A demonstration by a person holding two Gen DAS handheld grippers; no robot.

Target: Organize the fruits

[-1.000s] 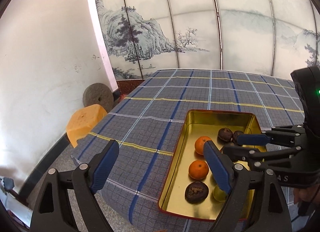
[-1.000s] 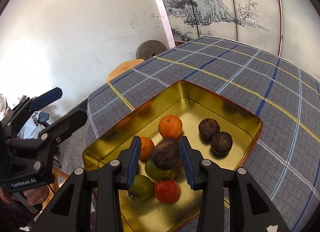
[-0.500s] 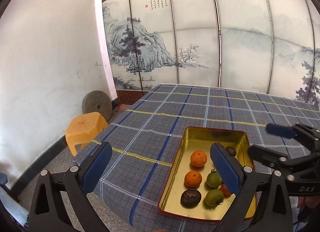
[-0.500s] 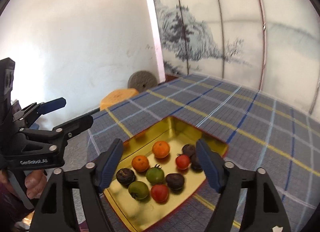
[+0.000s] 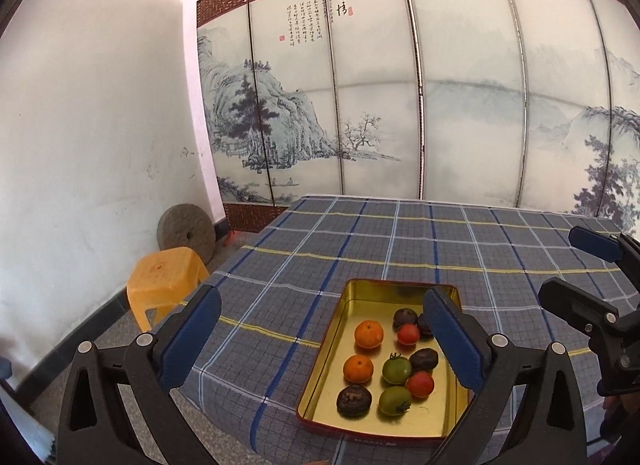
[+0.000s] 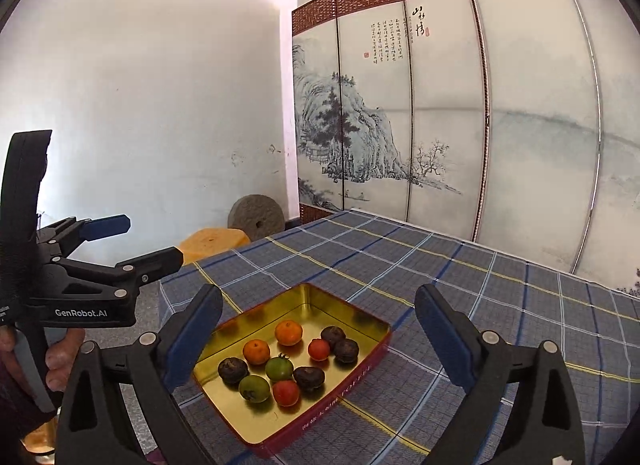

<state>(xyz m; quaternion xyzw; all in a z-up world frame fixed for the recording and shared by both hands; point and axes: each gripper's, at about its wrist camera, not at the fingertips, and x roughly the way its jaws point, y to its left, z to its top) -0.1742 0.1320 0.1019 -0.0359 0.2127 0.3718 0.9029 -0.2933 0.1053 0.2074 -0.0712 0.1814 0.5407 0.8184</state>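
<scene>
Holding both grippers, left [image 5: 320, 339] and right [image 6: 318, 333], spread and empty above the tin [image 6: 362, 319], I risk nudging its fruit [image 6: 279, 369] into rolling.

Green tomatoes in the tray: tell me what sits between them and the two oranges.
Nothing: bare gold tray floor separates the green tomatoes from the oranges, clearest in the right wrist view.

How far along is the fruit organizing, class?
Done: ten fruits lie in the gold tray: two oranges, two red, two green, four dark. In hand: nothing; the left tool and right tool are both open, held apart from the tray. Left: no loose fruit visible.
</scene>
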